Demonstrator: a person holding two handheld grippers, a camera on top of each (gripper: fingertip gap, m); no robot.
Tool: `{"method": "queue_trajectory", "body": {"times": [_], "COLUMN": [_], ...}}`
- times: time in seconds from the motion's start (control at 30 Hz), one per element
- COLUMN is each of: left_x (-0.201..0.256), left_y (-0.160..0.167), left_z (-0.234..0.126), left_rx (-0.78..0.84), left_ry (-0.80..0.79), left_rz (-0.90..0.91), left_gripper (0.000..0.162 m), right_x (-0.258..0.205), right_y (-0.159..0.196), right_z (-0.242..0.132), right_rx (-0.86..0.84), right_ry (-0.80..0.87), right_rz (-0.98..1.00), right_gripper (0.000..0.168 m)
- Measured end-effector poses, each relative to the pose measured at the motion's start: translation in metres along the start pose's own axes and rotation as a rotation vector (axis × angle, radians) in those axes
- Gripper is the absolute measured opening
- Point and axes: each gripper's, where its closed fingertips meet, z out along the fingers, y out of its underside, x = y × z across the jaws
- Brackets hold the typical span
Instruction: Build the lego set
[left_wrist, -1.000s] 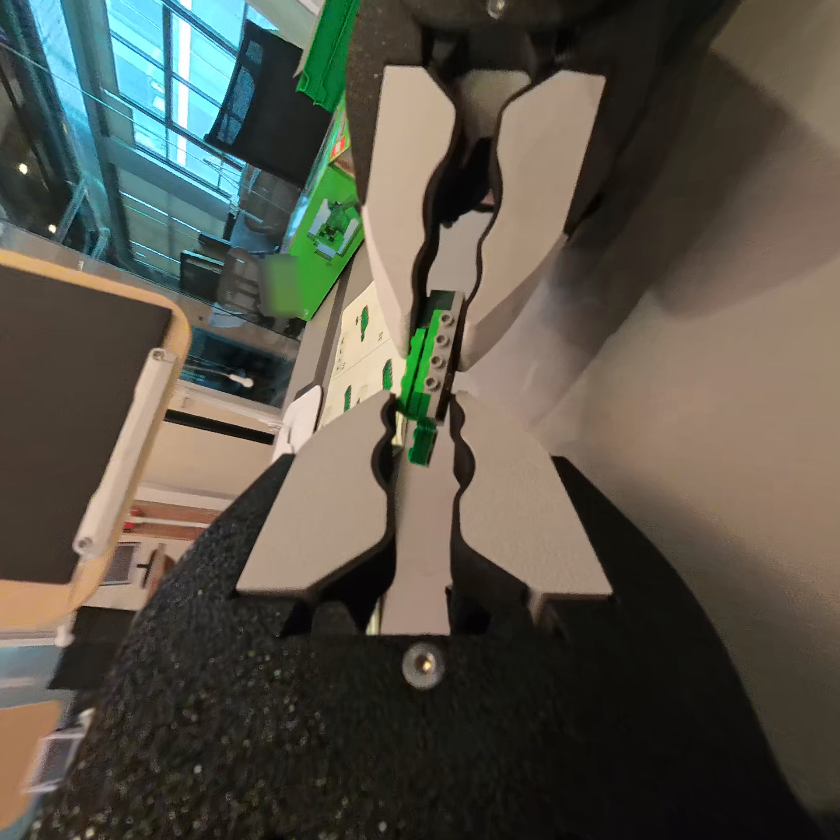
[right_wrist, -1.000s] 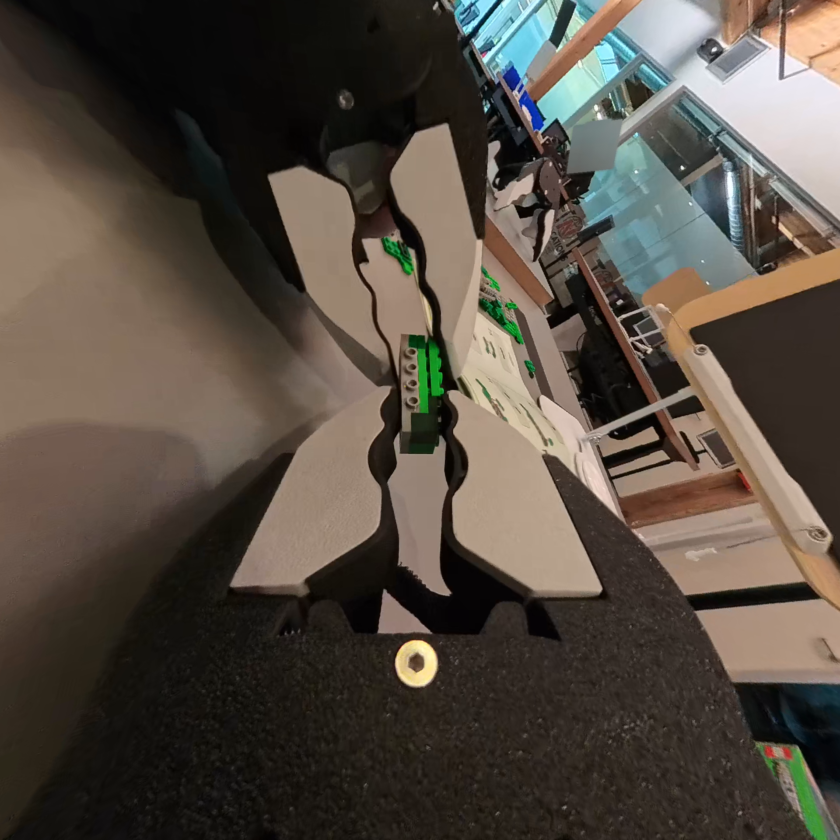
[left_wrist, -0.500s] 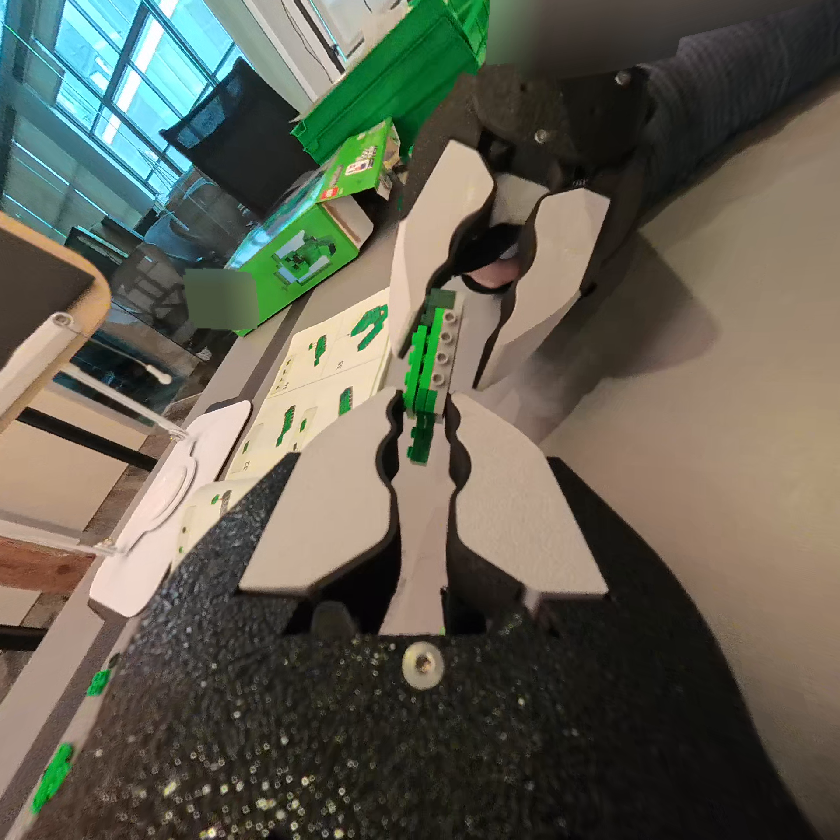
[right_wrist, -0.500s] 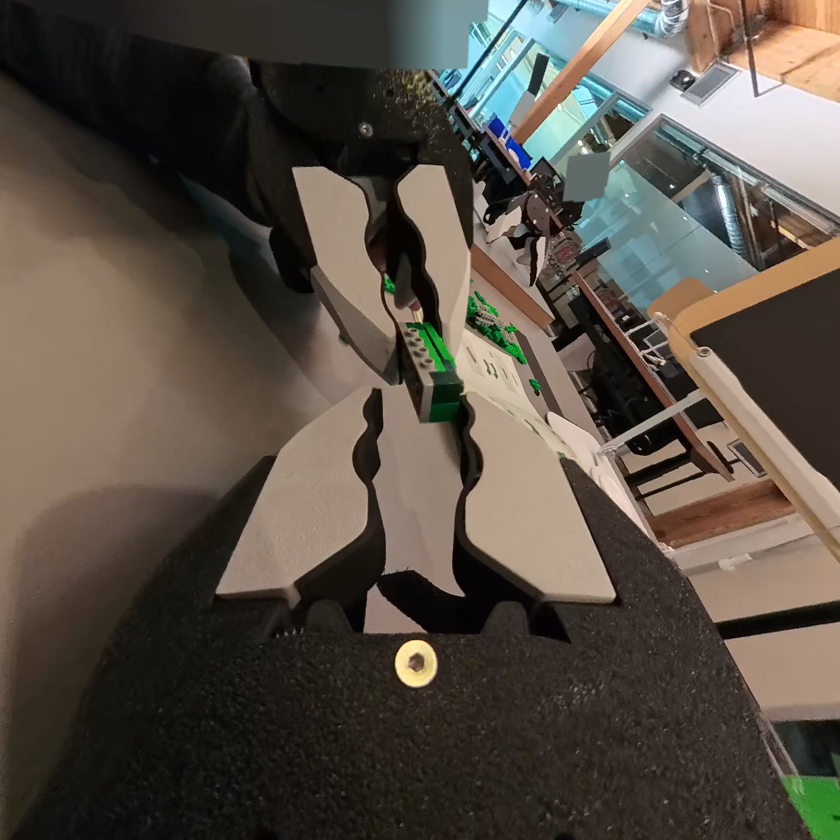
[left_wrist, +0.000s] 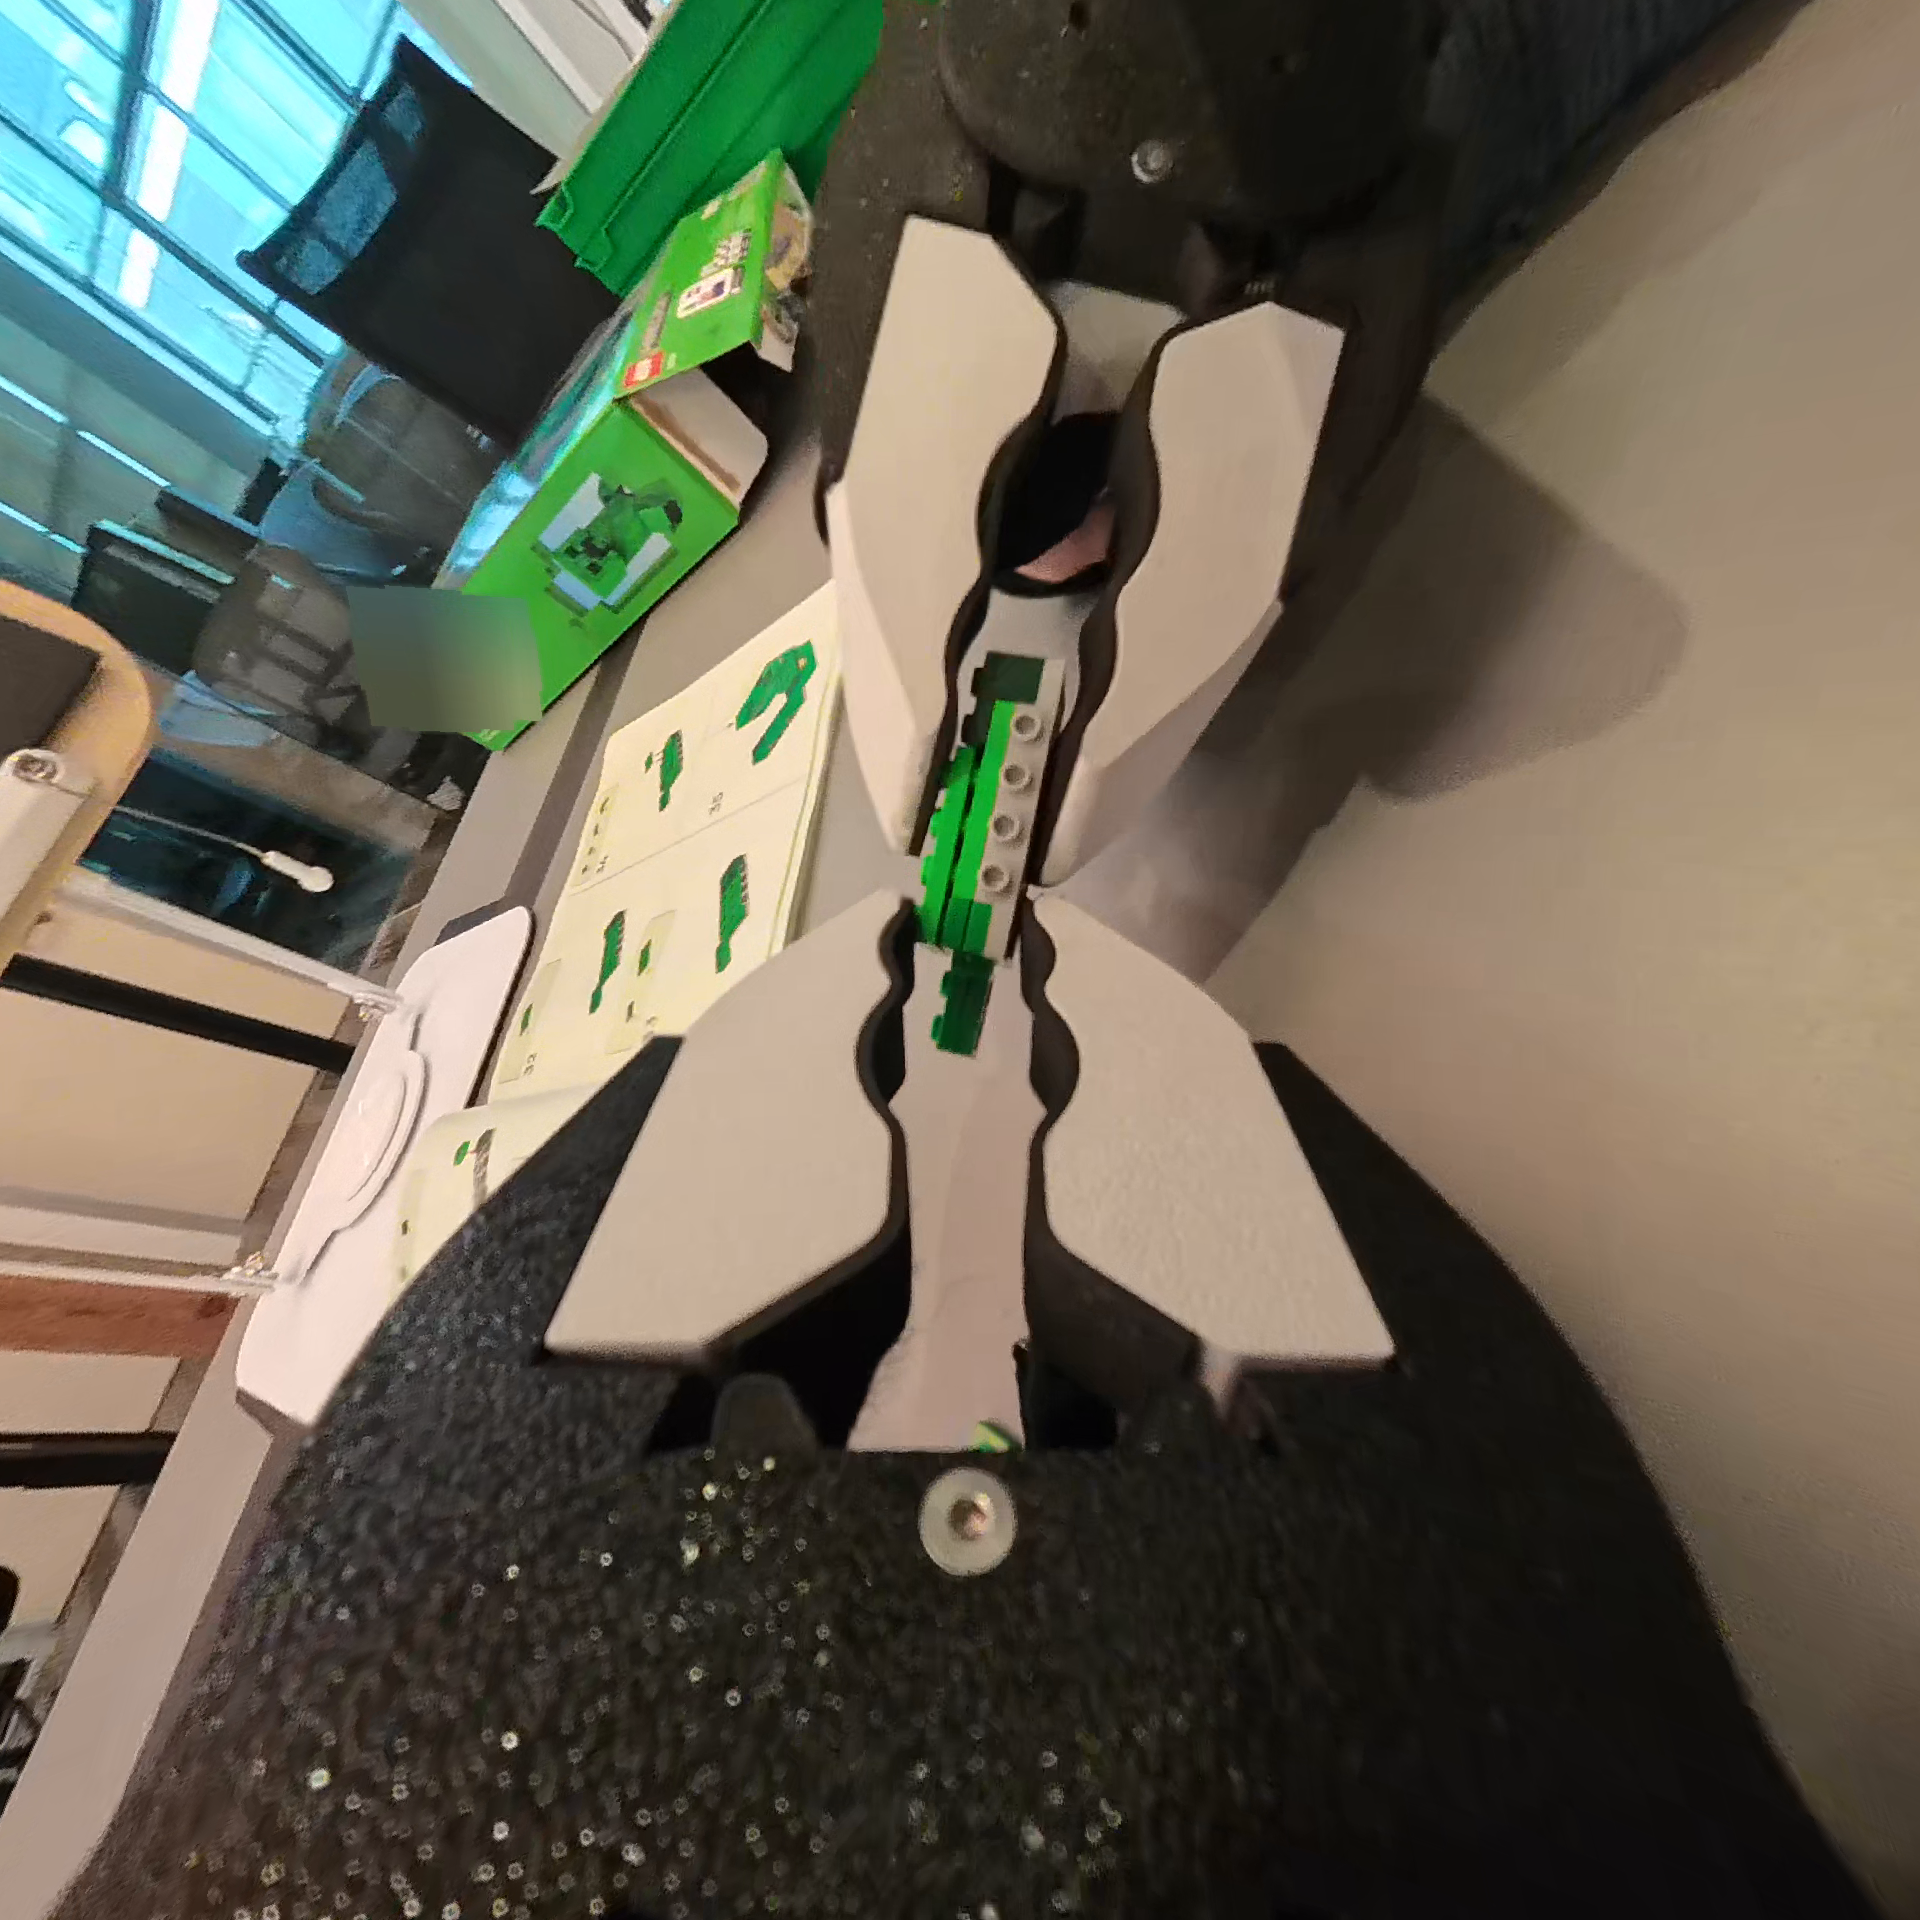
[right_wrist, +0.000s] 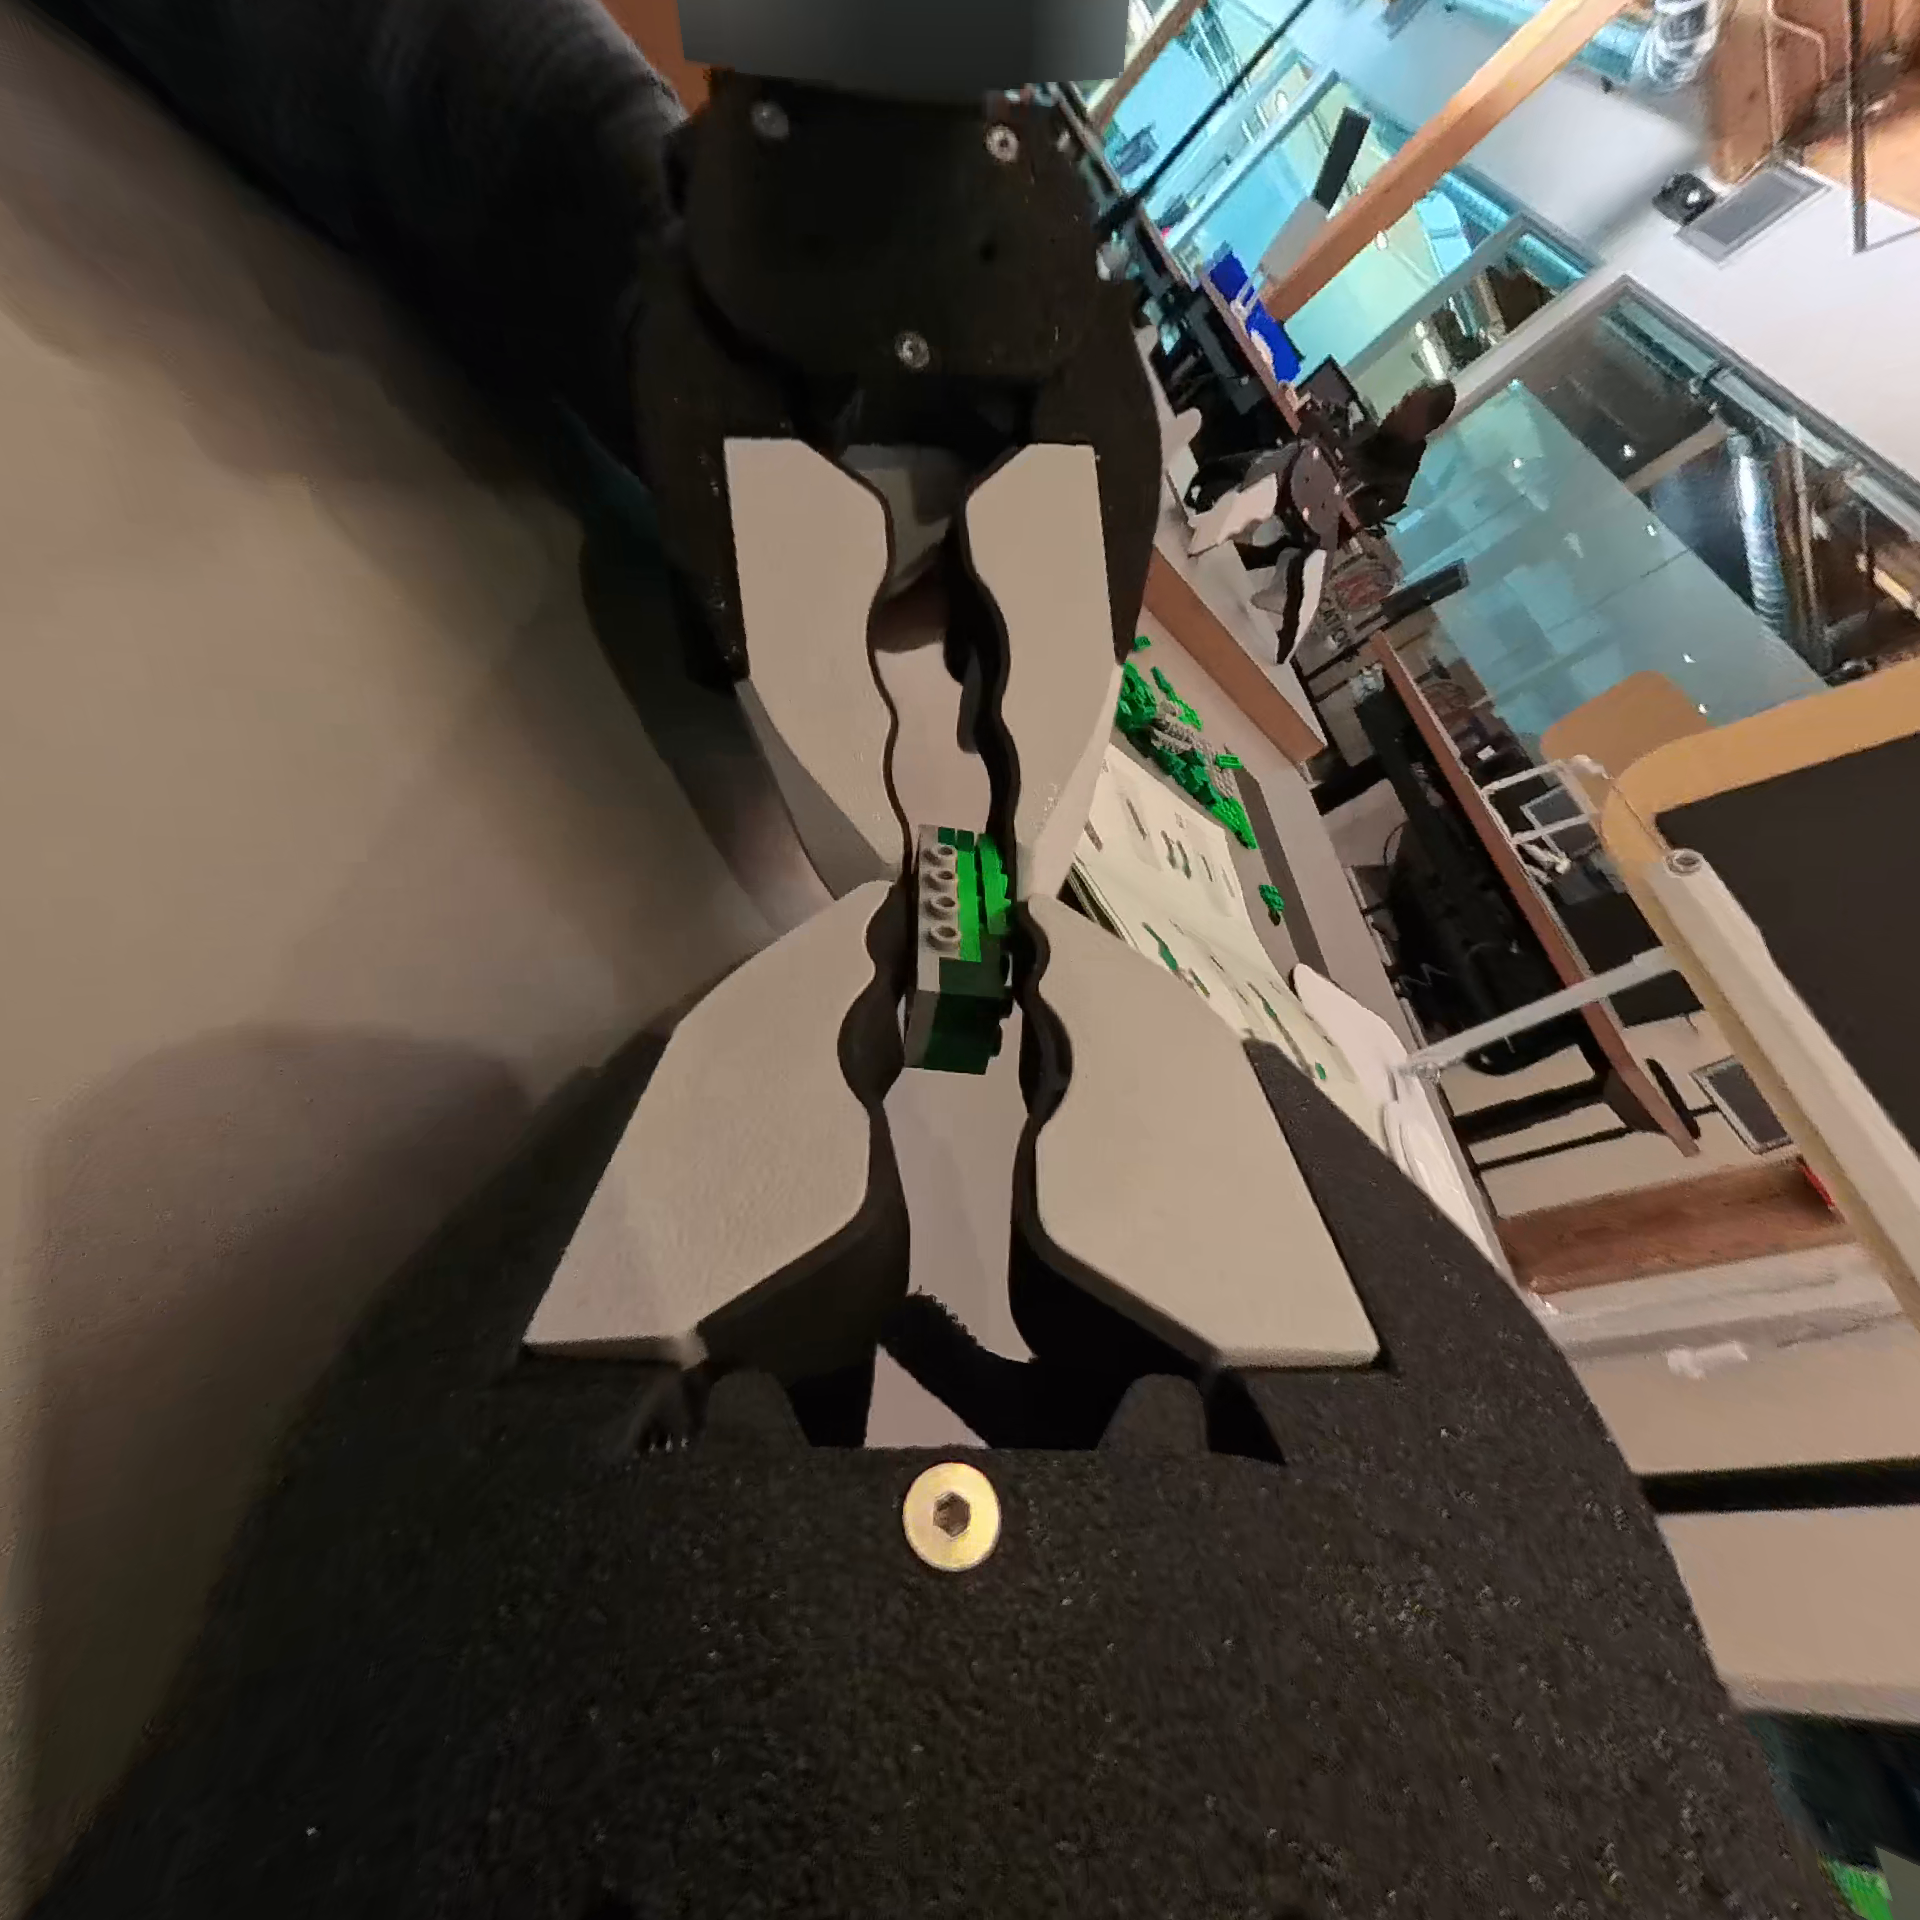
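Observation:
A small green and grey lego assembly (left_wrist: 982, 831) is held in the air above the grey table (left_wrist: 1558, 1039). My two grippers face each other tip to tip. My left gripper (left_wrist: 966, 914) is shut on the assembly's near end, with a green piece reaching back between its fingers. My right gripper (right_wrist: 956, 914) is shut on the other end of the assembly (right_wrist: 951, 956). The grey studded strip faces the table side. Each gripper shows at the top of the other's view: the right one (left_wrist: 982, 852) in the left wrist view, the left one (right_wrist: 961, 862) in the right wrist view.
An open instruction booklet (left_wrist: 707, 852) lies on the table beside a green set box (left_wrist: 592, 540), a green bin (left_wrist: 707, 114) and a white plate (left_wrist: 384, 1091). Loose green bricks (right_wrist: 1174, 738) lie beyond the booklet. A dark sleeve (left_wrist: 1558, 104) is behind the right gripper.
Both grippers have tilted together with the assembly. The right gripper's fingers stood wider half a second ago and have closed on the assembly again, farther along it.

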Motion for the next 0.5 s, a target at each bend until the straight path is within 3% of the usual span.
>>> {"method": "queue_trajectory", "body": {"times": [0.1,0.17,0.27,0.37,0.5], "left_x": [-0.014,-0.023,-0.018,-0.016,-0.021], "left_y": [-0.002,-0.002,-0.002,-0.005,-0.01], "left_z": [-0.001,-0.002,0.001,0.001,-0.001], "left_rx": [-0.006,-0.046,-0.095,-0.097,-0.096], "left_ry": [-0.129,-0.222,-0.238,-0.252,-0.26], "left_rz": [0.049,0.143,0.278,0.342,0.318], "left_gripper": [0.035,0.052,0.046,0.022,0.021], "right_x": [0.011,0.014,0.014,0.011,0.019], "right_y": [0.001,0.003,0.0,0.0,-0.005], "right_z": [0.0,-0.001,-0.002,-0.001,-0.003], "right_rx": [-0.016,-0.026,-0.016,-0.018,0.017], "right_ry": [0.056,0.074,0.078,0.071,0.132], "right_rz": [0.015,0.015,0.011,-0.002,-0.009], "right_gripper": [0.017,0.017,0.017,0.017,0.018]}}
